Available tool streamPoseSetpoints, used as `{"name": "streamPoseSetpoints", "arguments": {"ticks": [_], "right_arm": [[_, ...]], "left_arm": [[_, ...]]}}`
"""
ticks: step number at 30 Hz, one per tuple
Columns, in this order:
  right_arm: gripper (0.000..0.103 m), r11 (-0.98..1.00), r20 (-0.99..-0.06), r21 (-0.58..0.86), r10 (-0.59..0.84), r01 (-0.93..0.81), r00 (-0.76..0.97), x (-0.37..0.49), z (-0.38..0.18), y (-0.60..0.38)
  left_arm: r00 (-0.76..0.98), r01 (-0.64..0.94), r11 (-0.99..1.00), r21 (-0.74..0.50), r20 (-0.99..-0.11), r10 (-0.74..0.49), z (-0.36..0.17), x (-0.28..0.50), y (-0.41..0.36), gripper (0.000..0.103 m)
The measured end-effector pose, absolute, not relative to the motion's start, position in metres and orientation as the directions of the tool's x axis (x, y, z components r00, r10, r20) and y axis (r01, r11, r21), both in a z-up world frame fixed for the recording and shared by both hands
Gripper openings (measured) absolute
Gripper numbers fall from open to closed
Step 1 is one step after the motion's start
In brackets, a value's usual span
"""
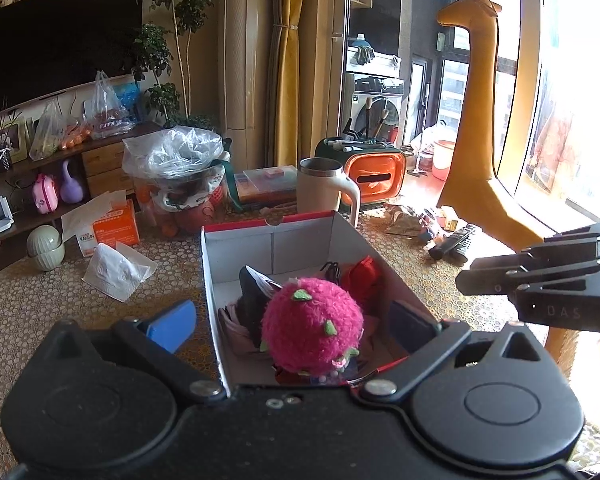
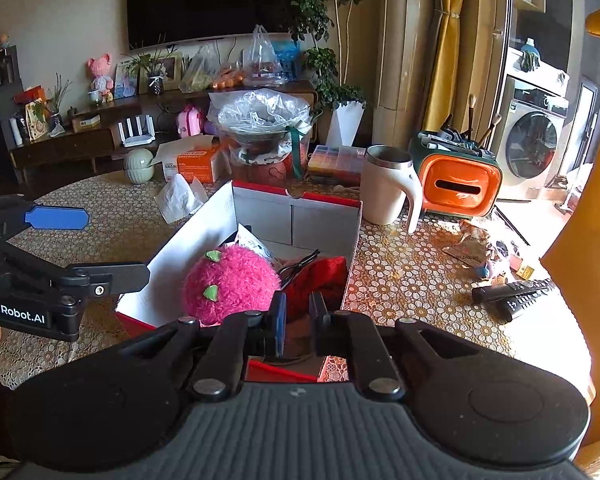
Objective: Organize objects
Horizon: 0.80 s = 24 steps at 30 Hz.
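Observation:
An open shoebox (image 1: 272, 240) (image 2: 260, 216), white inside with a red rim, stands on the patterned table. Inside lie a fuzzy pink plush fruit (image 1: 312, 324) (image 2: 230, 284), a red cloth (image 1: 364, 280) (image 2: 320, 280), a dark pouch and other small items. My left gripper (image 1: 296, 320) hovers over the box's near end, open wide; its left blue pad is outside the box wall and nothing is held. My right gripper (image 2: 298, 316) hangs over the near right corner, its pads a narrow gap apart with nothing between them. Each gripper shows in the other's view (image 1: 472, 280) (image 2: 96, 246).
Beyond the box stand a cream mug (image 1: 324, 188) (image 2: 388, 188), an orange-fronted holder with brushes (image 1: 376, 176) and a plastic-covered basket (image 1: 180, 176). Two remotes (image 1: 456, 244) (image 2: 512, 296) and wrappers lie right. A crumpled tissue (image 1: 116, 272) and orange carton (image 1: 112, 228) lie left. A yellow giraffe figure (image 1: 480, 120) stands right.

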State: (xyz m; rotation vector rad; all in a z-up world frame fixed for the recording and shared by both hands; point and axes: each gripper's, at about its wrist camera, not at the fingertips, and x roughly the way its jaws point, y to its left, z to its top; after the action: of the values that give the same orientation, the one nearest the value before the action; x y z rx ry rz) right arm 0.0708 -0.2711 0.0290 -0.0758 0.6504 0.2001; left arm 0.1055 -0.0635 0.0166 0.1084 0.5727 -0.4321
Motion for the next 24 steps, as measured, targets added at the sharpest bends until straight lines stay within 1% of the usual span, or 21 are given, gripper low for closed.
{"name": "streamPoseSetpoints", "arguments": {"ticks": [1,3,4,5,6,8,13,15,19,21,24], "right_arm": [[0.02,0.977,-0.606,-0.006,0.165,-0.212,0.778,0.069,0.029,-0.27],[0.037,0.977,-0.595,0.002,0.171,-0.212,0.785,0.066,0.03,-0.27],[0.042,0.978,-0.588,0.008,0.174,-0.21,0.79,0.064,0.03,-0.27],[0.053,0.978,-0.582,0.012,0.176,-0.208,0.794,0.062,0.03,-0.27],[0.058,0.978,-0.577,0.016,0.178,-0.207,0.797,0.06,0.03,-0.27],[0.059,0.978,-0.573,0.019,0.182,-0.209,0.799,0.057,0.031,-0.271],[0.073,0.975,-0.563,0.025,0.195,-0.219,0.804,0.052,0.03,-0.271],[0.082,0.973,-0.553,0.029,0.205,-0.228,0.807,0.049,0.03,-0.272],[0.089,0.971,-0.529,0.022,0.215,-0.24,0.821,0.041,0.033,-0.27],[0.1,0.971,-0.514,0.022,0.215,-0.237,0.831,0.037,0.034,-0.27],[0.102,0.97,-0.491,0.03,0.223,-0.24,0.842,0.031,0.036,-0.27]], "left_arm": [[0.754,0.425,0.905,-0.02,-0.545,-0.366,0.016,0.105,-0.063,0.102],[0.757,0.417,0.909,-0.013,-0.549,-0.355,0.015,0.104,-0.063,0.102],[0.758,0.412,0.911,-0.01,-0.552,-0.348,0.015,0.103,-0.063,0.102],[0.757,0.412,0.911,-0.012,-0.553,-0.349,0.014,0.102,-0.063,0.102],[0.755,0.412,0.911,-0.019,-0.553,-0.353,0.013,0.101,-0.062,0.102],[0.751,0.409,0.912,-0.03,-0.557,-0.355,0.011,0.099,-0.061,0.102],[0.743,0.403,0.914,-0.055,-0.563,-0.362,0.008,0.094,-0.061,0.102],[0.742,0.4,0.914,-0.067,-0.562,-0.366,0.008,0.092,-0.06,0.102],[0.75,0.392,0.918,-0.063,-0.556,-0.359,0.009,0.087,-0.061,0.102],[0.752,0.392,0.918,-0.068,-0.552,-0.361,0.01,0.084,-0.062,0.102],[0.757,0.376,0.924,-0.069,-0.551,-0.35,0.011,0.078,-0.063,0.102]]}}
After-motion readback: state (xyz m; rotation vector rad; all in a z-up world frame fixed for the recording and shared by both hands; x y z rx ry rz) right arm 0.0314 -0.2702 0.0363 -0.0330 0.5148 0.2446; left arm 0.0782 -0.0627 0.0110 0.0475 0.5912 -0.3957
